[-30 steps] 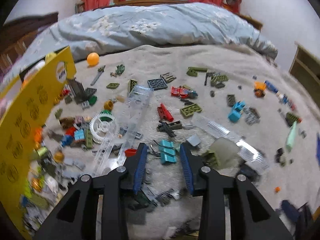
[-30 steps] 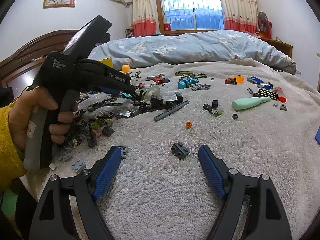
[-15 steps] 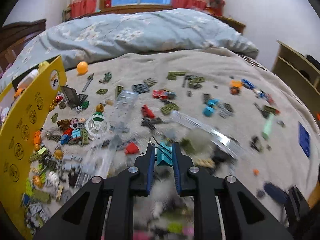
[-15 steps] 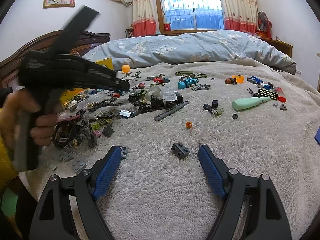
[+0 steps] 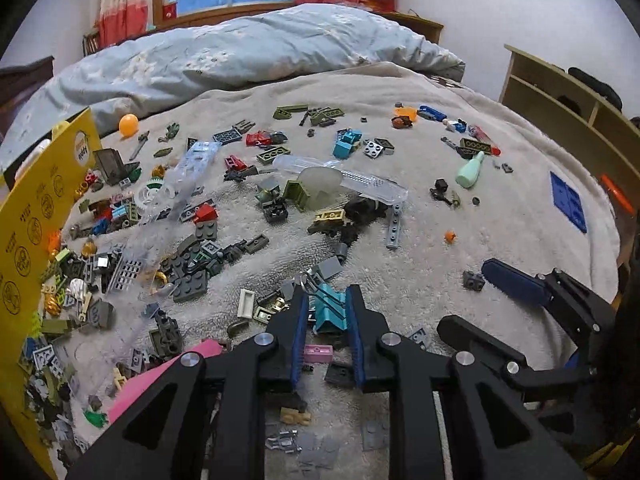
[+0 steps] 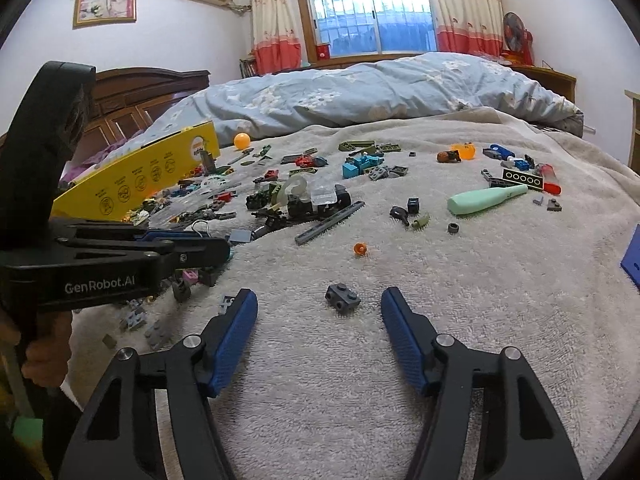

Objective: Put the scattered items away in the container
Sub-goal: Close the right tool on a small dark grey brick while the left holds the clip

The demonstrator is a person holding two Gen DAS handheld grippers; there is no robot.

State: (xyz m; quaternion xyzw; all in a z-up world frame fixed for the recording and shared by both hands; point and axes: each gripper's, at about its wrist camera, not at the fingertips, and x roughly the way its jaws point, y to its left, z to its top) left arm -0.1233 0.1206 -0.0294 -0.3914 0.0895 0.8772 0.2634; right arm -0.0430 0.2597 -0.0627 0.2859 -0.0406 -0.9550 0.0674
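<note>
Keep the left tool (image 5: 327, 312) clamped on the teal clip (image 5: 329, 313) (jaws just eased slightly); carry it to the yellow box (image 5: 28, 236). Right tool (image 6: 320, 312), jaws apart and narrowing, straddles the grey brick (image 6: 342, 298).

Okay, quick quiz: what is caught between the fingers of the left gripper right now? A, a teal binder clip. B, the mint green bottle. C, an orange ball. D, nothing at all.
A: in the left wrist view the left gripper has its fingers closed on the teal binder clip, while the orange ball and the mint green bottle lie far off on the blanket.
</note>
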